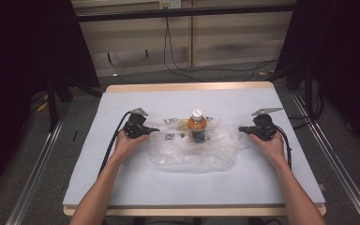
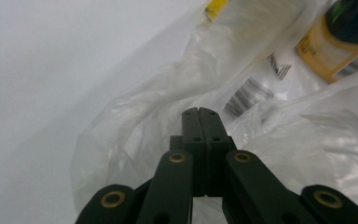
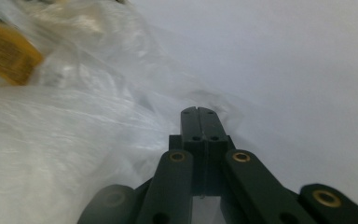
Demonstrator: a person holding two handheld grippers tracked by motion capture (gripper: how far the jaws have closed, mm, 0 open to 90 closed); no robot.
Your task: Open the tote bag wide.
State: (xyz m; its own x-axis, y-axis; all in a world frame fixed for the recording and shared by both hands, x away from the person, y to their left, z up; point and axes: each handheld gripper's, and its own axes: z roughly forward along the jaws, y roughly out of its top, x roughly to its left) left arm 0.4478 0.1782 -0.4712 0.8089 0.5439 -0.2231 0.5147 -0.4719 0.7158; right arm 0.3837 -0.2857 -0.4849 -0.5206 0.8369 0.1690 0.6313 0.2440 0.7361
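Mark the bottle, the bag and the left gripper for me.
bottle (image 1: 197,127): high view, orange label.
bag (image 1: 187,157): high view, near crumpled edge.
left gripper (image 2: 199,112): left gripper view, tips of its closed jaws.

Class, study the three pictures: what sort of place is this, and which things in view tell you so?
Probably a lab or recording studio, not a home: a bare table with a grey mat, black curtains on both sides, loose cables on the floor, and hand-held grippers working a plastic bag.

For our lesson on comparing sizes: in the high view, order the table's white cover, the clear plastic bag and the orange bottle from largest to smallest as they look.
1. White cover, largest.
2. Clear plastic bag, well inside the cover's edges.
3. Orange bottle, smallest, upright within the bag's outline.
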